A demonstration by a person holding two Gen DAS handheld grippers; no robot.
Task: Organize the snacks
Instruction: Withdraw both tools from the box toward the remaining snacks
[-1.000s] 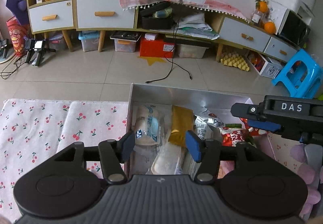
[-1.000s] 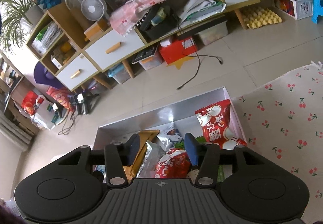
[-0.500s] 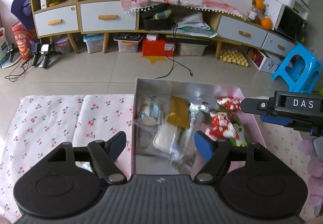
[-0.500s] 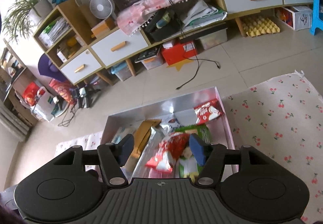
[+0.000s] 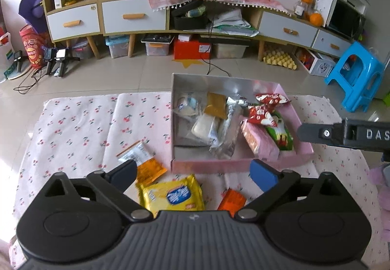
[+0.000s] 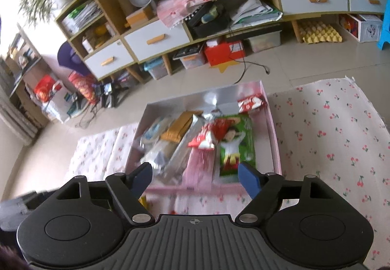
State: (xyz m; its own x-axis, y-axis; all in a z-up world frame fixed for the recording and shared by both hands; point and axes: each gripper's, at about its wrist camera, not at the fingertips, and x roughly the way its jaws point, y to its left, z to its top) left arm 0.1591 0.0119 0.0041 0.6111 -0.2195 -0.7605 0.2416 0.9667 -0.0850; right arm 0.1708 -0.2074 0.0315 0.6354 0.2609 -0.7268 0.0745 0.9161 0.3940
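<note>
A pink box (image 5: 234, 164) with a silver inside stands on the cherry-print cloth and holds several snack packets, among them a green packet (image 5: 280, 131) and red packets (image 5: 260, 114). In front of the box lie a yellow packet (image 5: 174, 195), an orange-and-white packet (image 5: 142, 161) and a small orange packet (image 5: 232, 200). My left gripper (image 5: 195, 172) is open and empty above the yellow packet. My right gripper (image 6: 195, 178) is open and empty over the box's near wall (image 6: 195, 188); the green packet (image 6: 235, 145) lies just beyond it. The right gripper's side shows at the right edge of the left wrist view (image 5: 346, 133).
The cherry-print cloth (image 5: 80, 123) covers the surface on both sides of the box. Beyond it is tiled floor (image 5: 136, 75), a long low cabinet (image 5: 131, 16) with drawers, storage bins, a cable and a blue stool (image 5: 355, 77) at the right.
Both grippers have pulled back and up from the box and opened wider. The loose packets in front of the box have come into the left wrist view.
</note>
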